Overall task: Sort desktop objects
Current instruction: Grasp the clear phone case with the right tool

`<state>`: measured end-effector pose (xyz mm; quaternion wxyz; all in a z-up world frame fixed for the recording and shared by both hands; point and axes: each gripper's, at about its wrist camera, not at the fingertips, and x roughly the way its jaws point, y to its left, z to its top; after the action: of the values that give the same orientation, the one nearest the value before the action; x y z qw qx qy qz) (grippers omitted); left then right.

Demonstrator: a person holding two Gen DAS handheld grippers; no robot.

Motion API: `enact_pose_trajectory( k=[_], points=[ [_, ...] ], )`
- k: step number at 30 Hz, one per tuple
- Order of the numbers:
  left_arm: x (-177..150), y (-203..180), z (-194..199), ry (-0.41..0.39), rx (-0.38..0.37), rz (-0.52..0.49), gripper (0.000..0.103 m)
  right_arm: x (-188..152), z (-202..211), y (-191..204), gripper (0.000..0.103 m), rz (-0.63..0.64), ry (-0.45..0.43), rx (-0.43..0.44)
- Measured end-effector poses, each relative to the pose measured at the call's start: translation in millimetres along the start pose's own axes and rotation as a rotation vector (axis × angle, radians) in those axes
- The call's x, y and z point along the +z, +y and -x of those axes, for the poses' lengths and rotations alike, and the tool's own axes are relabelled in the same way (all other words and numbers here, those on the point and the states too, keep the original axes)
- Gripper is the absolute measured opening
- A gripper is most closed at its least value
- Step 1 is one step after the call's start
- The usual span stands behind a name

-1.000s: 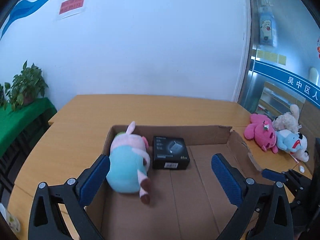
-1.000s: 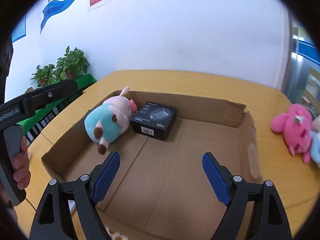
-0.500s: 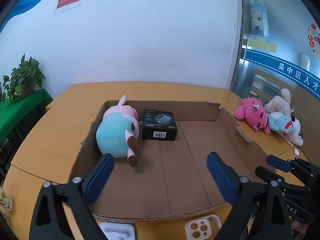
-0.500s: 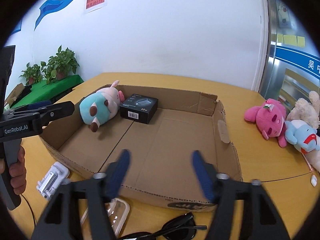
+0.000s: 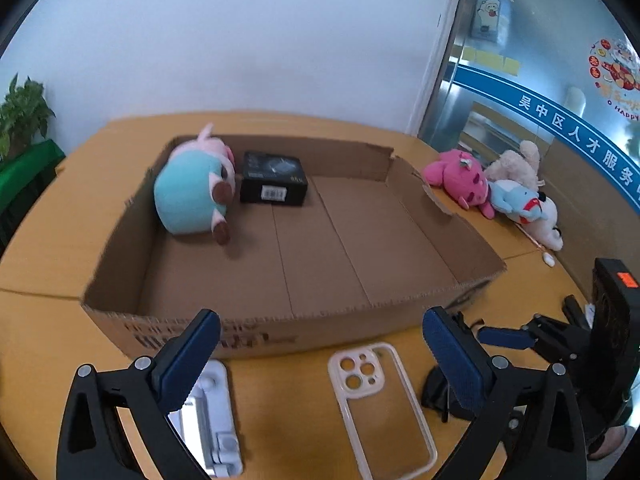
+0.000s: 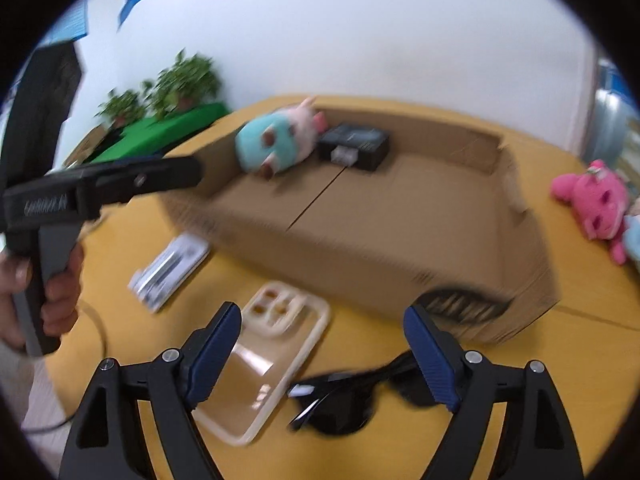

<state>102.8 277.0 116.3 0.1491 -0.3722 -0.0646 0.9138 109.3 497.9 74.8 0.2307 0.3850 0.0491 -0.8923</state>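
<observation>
Both hand-held grippers, left hand-held gripper (image 5: pixel 320 352) and right hand-held gripper (image 6: pixel 322 352), are opening, empty, above the phone case (image 5: pixel 380 404) on the desk (image 5: pixel 40 240).

You've got one cardboard box (image 5: pixel 280 322) on the table. Inside it: one teal-and-pink plush (image 5: pixel 192 194) and one black boxed item (image 5: pixel 274 183). Outside the box on the right: three more plush toys, one pink (image 5: pixel 460 180), one beige (image 5: pixel 516 162), one blue-and-white (image 5: pixel 524 208). So four plush total. In front of the box: one clear phone case (image 5: pixel 384 404), one white stand-like item (image 5: pixel 212 420), one pair of black sunglasses (image 6: pixel 360 392). Two potted plants (image 6: pixel 160 92) in the background.
</observation>
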Motion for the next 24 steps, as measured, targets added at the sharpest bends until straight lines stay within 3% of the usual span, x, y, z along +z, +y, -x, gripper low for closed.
enact_pose_trajectory(
  k=[3, 8, 12, 15, 18, 21, 24],
  points=[
    [-20, 8, -18, 0.101, -0.067, 0.056, 0.102, -17, -12, 16, 0.084, 0.033, 0.062, 0.098],
    [-43, 15, -58, 0.261, -0.198, 0.147, 0.102, -20, -37, 25, 0.083, 0.011, 0.117, 0.188],
    [-49, 15, -85, 0.334, -0.257, 0.183, 0.101, -15, -56, 24, 0.083, 0.008, 0.149, 0.142],
    [-45, 10, -92, 0.323, -0.270, 0.168, 0.101, -16, -69, 18, 0.084, -0.023, 0.194, 0.148],
    [-42, 3, -101, 0.339, -0.338, 0.174, 0.097, -13, -74, 23, 0.084, -0.019, 0.201, 0.184],
    [-39, -3, -100, 0.329, -0.307, 0.146, 0.097, -10, -78, 26, 0.087, -0.048, 0.189, 0.246],
    [-35, -2, -88, 0.290, -0.335, 0.156, 0.097, -9, -76, 21, 0.087, -0.084, 0.170, 0.269]
  ],
)
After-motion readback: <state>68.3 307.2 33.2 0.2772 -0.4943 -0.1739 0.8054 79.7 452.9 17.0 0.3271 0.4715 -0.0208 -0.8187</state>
